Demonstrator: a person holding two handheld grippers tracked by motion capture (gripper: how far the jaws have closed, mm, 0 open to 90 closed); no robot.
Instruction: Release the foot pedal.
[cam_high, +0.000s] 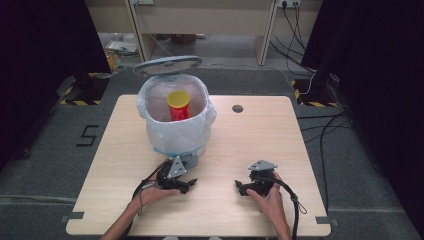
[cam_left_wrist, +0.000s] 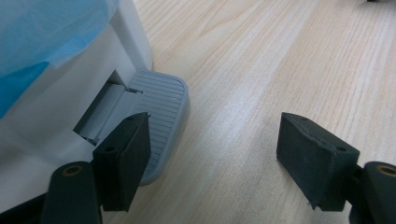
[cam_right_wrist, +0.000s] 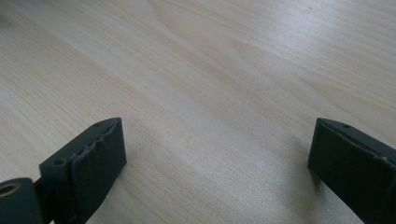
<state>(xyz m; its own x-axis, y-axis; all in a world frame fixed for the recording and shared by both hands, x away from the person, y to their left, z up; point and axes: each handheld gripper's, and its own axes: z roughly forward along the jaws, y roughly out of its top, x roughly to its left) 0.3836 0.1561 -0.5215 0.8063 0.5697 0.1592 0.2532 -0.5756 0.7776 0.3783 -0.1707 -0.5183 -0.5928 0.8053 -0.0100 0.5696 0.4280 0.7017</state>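
Note:
A white pedal bin (cam_high: 175, 136) lined with a pale plastic bag stands on the table's far left half, its grey lid (cam_high: 167, 65) tipped up. Inside it sits a red can (cam_high: 179, 106) with a yellow top. My left gripper (cam_high: 189, 184) lies low on the table just in front of the bin. In the left gripper view the left gripper (cam_left_wrist: 215, 154) is open, with the bin's ribbed grey pedal (cam_left_wrist: 161, 107) close beside its left jaw and nothing between the jaws. My right gripper (cam_high: 240, 187) rests near the front edge. It (cam_right_wrist: 217, 158) stands open over bare wood.
The light wooden table (cam_high: 250, 145) has a round cable hole (cam_high: 237, 108) near its far edge. Cables (cam_high: 325, 130) trail over the grey floor at the right. Dark curtains hang on both sides, and wooden furniture stands at the back.

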